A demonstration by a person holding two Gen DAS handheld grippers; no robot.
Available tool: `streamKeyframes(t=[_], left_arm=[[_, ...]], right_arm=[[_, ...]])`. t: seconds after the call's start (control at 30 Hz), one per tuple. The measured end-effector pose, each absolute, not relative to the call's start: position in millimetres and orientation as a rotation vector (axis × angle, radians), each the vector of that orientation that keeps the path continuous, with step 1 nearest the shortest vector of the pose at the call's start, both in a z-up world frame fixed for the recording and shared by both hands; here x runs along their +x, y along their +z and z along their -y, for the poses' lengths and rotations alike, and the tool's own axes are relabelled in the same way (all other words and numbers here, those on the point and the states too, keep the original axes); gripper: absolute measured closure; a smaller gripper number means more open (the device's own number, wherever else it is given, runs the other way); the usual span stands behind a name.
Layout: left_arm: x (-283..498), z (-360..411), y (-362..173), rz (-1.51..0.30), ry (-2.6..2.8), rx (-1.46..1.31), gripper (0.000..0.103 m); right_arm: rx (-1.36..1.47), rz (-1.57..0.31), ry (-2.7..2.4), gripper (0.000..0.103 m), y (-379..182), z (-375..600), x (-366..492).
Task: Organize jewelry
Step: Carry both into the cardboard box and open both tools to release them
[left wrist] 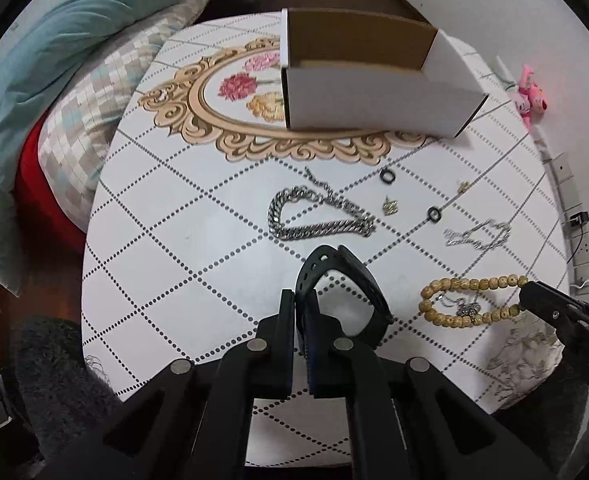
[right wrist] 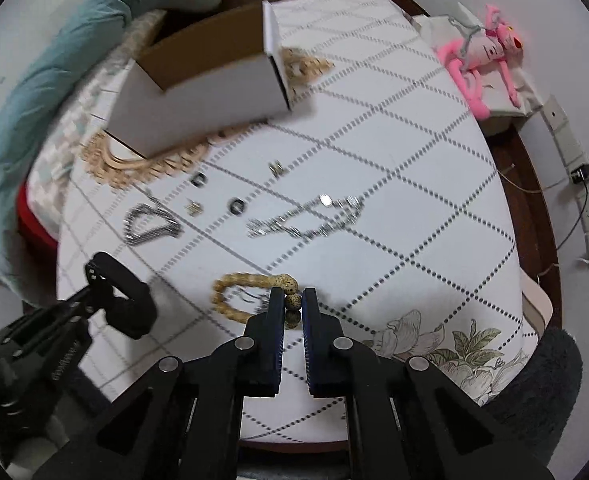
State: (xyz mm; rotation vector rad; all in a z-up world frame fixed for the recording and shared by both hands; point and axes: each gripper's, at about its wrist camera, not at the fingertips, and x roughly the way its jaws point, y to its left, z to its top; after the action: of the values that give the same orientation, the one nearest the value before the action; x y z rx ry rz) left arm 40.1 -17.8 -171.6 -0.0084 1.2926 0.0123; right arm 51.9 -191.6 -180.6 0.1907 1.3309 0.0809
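My left gripper (left wrist: pixel 301 300) is shut on a black watch strap (left wrist: pixel 344 280) and holds it just above the table; it also shows in the right wrist view (right wrist: pixel 120 296). My right gripper (right wrist: pixel 293 300) is shut on the tan bead bracelet (right wrist: pixel 238 292), which lies on the table; it shows in the left wrist view (left wrist: pixel 470 300) too, with the right gripper (left wrist: pixel 528 294) at its right end. A thick silver chain (left wrist: pixel 318 216), a thin silver chain (left wrist: pixel 478 234), two black rings (left wrist: pixel 388 177) (left wrist: pixel 434 213) and gold charms (left wrist: pixel 390 205) lie between me and the open white box (left wrist: pixel 370 96).
The table (left wrist: pixel 174 240) has a white dotted cloth with a gold floral frame. A bed with blue and checked bedding (left wrist: pixel 74 60) is to the left. A pink plush toy (right wrist: pixel 486 52) and power strips (right wrist: pixel 582 184) lie to the right.
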Motion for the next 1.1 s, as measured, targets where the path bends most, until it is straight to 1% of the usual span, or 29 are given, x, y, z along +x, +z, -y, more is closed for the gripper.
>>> streamKeyframes(t=[0.33,0.5,0.63,0.73,0.93,0.97,1.03,1.1], left_arm=[[74,15,-118,-1.195,-0.046,-0.063,0.101],[108,15,-89,-1.153,-0.087,-0.109,0.101],[143,13,-83,-1.161,-0.109,-0.152,0.101],[170,10,-85,-1.174,-0.108,-0.183,0.101],[220,5,-105,-1.238,-0.119,-0.22,0.101],[228,5,-108,-1.247,-0.128,-0.225,0.1],[241,5,-112,-1.272,-0.138,-0.234,0.095],[252,5,-117,-1.308,-0.14,-0.241,0.094]], right_arm=[[0.206,-1.218,0.182,0.094,-120,202,88],[0.22,-1.132,0.237,0.094,-78,201,120],[0.221,-1.092,0.276,0.094,-57,196,157],[0.237,-1.099,0.293,0.094,-56,193,189],[0.228,-1.152,0.289,0.094,-75,185,242],[0.228,-1.162,0.286,0.094,-79,184,250],[0.227,-1.177,0.285,0.094,-87,183,261],[0.231,-1.209,0.307,0.094,-97,181,275]])
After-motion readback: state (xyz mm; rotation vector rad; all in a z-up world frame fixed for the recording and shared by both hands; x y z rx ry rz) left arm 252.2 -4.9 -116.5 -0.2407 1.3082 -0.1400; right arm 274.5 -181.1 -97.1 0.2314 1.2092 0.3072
